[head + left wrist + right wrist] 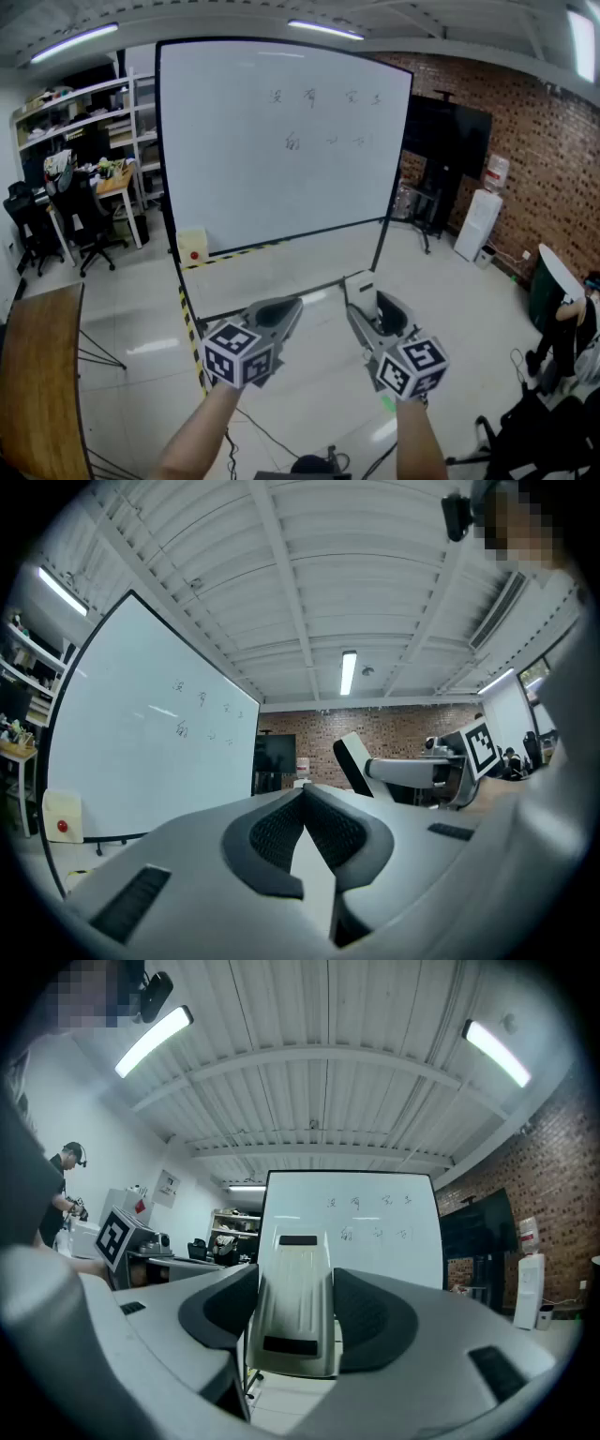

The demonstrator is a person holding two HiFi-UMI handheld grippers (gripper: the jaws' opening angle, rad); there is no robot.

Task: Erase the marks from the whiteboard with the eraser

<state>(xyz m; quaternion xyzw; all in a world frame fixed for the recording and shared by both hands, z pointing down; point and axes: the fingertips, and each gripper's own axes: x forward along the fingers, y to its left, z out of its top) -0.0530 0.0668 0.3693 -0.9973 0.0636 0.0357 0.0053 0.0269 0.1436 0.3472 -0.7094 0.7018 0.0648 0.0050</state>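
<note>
The eraser (295,1307), a pale ribbed block with a dark strip at each end, sits clamped between the jaws of the right gripper (295,1279). Its long axis runs out along the jaws, so the far end pokes forward toward the whiteboard (234,159). From where the person stands, the eraser (361,285) is low and well apart from the board, not touching it. The marks (323,117) lie ahead of it and higher up, in two faint rows on the board's upper right part. That is the same side as the right gripper (367,307), so I'd judge this hand the natural one to carry the eraser forward and up to them. The left gripper (281,317) hangs just beside it at about the same height, jaws pressed together with nothing between them, and looks to have no part in the reach.
</note>
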